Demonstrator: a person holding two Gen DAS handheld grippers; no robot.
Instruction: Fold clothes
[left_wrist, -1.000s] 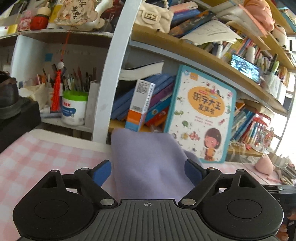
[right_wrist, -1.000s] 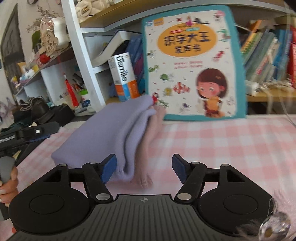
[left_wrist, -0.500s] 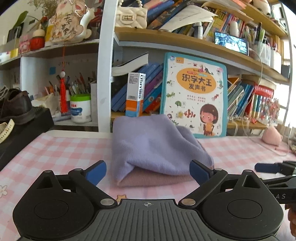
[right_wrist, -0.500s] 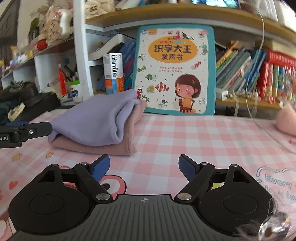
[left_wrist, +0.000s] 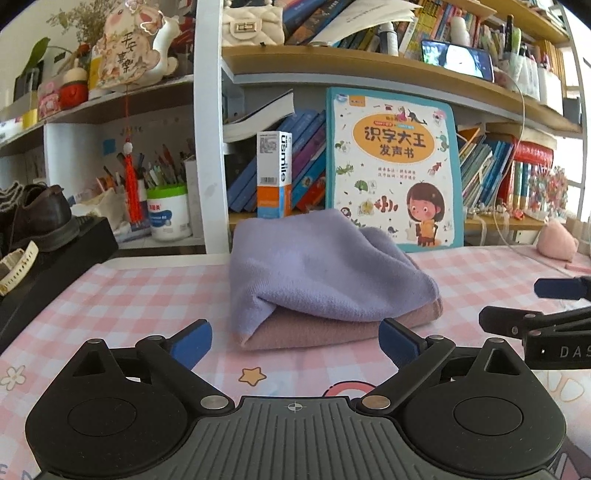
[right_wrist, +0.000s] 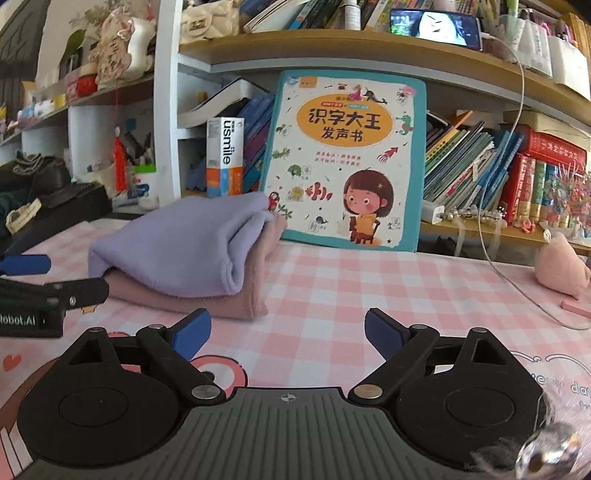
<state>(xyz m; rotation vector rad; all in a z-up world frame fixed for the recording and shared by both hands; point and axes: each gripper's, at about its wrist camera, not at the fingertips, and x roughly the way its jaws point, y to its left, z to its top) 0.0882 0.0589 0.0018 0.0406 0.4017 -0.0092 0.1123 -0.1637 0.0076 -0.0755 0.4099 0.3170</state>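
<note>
**A:** Since a second ago you've backed both grippers off the cloth (left_wrist: 325, 273). Back then the purple fabric sat right between your left jaws and the right ones were up against the bundle's edge; now both tools sit low and clear of it, so the whole pile shows.

**B:** So where am I at?

**A:** Looks pretty much done, I'd say. The cloth is a compact folded stack on the pink checked tabletop (right_wrist: 369, 280), purple layer over a dusty-pink one, just in front of the picture book (right_wrist: 347, 158). The left gripper (left_wrist: 295, 341) has its jaws spread wide with nothing in them, and the right gripper (right_wrist: 288, 330) is the same, wide and empty. The top layer bulges a bit and the pink edge pokes out underneath, so maybe a pat to flatten it, if you care. I can't see any other garment waiting.

**B:** Anything readable around?

**A:** The white and orange box (left_wrist: 274, 173) says "usmile". The book cover reads 识字大王 发声书. Your left tool, seen from the right camera, shows "Robot.AI", and the right one, seen from the left, shows "DAS", cut off. The hanging charm (left_wrist: 125, 55) has Chinese characters too, which I'd read as 平安喜乐.
</note>
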